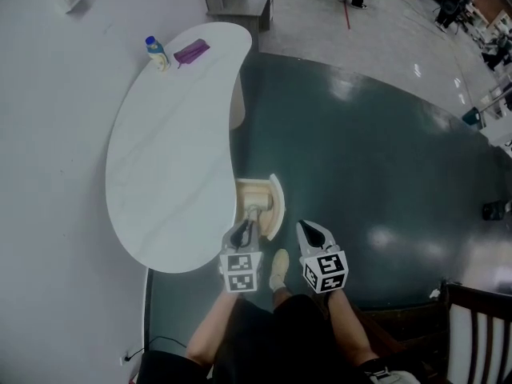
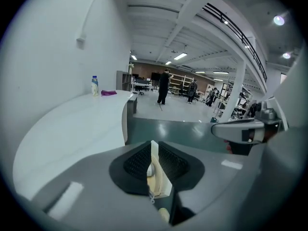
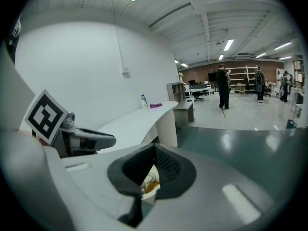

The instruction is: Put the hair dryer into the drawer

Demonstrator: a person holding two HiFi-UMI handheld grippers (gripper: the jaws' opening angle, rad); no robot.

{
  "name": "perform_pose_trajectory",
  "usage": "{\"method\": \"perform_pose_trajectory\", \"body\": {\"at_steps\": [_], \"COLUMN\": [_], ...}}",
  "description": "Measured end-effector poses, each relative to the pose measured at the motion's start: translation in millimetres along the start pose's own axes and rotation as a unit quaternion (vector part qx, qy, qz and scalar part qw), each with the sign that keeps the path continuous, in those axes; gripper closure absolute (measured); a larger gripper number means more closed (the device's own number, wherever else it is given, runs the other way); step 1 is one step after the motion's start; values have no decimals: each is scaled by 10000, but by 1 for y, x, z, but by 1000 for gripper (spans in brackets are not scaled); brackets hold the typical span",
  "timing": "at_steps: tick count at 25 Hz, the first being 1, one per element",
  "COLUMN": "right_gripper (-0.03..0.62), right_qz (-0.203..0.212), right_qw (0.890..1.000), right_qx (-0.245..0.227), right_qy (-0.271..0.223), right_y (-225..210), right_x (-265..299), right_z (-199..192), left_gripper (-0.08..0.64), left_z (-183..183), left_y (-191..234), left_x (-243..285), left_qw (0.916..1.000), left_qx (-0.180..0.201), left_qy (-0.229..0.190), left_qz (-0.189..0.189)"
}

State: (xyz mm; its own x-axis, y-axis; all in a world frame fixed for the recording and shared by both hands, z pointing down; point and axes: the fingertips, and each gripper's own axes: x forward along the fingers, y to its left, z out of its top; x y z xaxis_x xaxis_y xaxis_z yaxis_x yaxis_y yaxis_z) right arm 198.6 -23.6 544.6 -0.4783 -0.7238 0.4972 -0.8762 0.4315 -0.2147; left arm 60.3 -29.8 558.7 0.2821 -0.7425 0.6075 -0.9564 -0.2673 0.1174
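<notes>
I see the hair dryer (image 1: 254, 212) as a pale shape that seems to lie in the open drawer (image 1: 274, 202), which juts out from under the white surface (image 1: 168, 166). The left gripper (image 1: 245, 227) hangs just over it, jaws a slit apart and empty. The right gripper (image 1: 310, 229) has its jaws together on nothing. If a handle or cord sticks up, pushing the drawer shut could jam it. Only the head view shows the whole drawer. The left gripper view alone shows the far bottle (image 2: 95, 85) clearly.
</notes>
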Motion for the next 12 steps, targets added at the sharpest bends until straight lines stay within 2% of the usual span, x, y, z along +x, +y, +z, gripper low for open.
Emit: {"method": "perform_pose_trajectory", "body": {"at_steps": [6, 12], "right_gripper": [589, 589], "right_qz": [18, -48], "right_qw": [9992, 9964], "right_qx": [-76, -208], "right_qy": [-399, -817], "right_y": [22, 46], "right_x": [-10, -25], "right_z": [47, 85], "left_gripper": [552, 552], "left_z": [45, 83], "left_y": [12, 24], "left_x": [-40, -80], "left_qw": [9982, 9911], "left_qx": [225, 608], "left_qy": [-546, -1175], "left_qz": [99, 126]}}
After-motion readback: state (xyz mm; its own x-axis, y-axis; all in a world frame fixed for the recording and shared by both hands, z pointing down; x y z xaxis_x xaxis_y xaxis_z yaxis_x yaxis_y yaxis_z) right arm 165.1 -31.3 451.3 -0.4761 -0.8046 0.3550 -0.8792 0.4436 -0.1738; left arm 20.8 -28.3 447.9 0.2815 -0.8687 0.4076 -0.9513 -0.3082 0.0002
